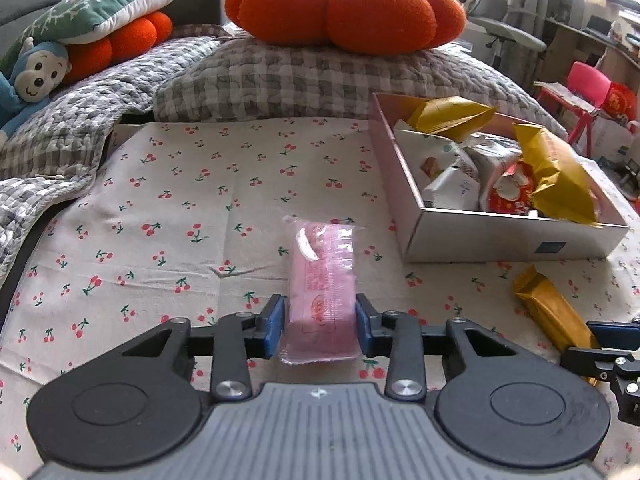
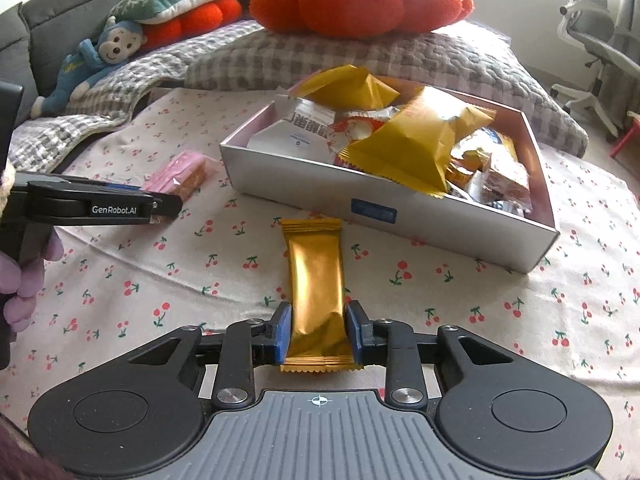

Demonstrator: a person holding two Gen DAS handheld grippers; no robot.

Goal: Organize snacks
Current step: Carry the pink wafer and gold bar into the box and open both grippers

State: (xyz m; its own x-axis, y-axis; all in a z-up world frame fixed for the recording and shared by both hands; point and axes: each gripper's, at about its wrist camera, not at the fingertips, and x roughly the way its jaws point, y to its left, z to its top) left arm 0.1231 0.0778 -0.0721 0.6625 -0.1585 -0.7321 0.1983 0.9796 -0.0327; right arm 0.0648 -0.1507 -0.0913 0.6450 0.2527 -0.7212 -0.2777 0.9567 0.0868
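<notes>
Both cameras sit just behind their own gripper fingers and look forward and downward along them, close above the cherry-print cloth (image 1: 180, 200).

The left wrist view faces the orange pumpkin cushion (image 1: 344, 4) at the far end, with the snack box (image 1: 500, 236) to its right. The right gripper (image 1: 600, 340) enters at the lower right edge.

The right wrist view faces the same way from a position further right (the box (image 2: 400, 208) lies almost straight ahead). The left gripper (image 2: 160, 204) enters from the left edge.

Shared ground: cloth, box, cushion, the blue monkey toy (image 1: 32, 76), and both wrapped snacks.
</notes>
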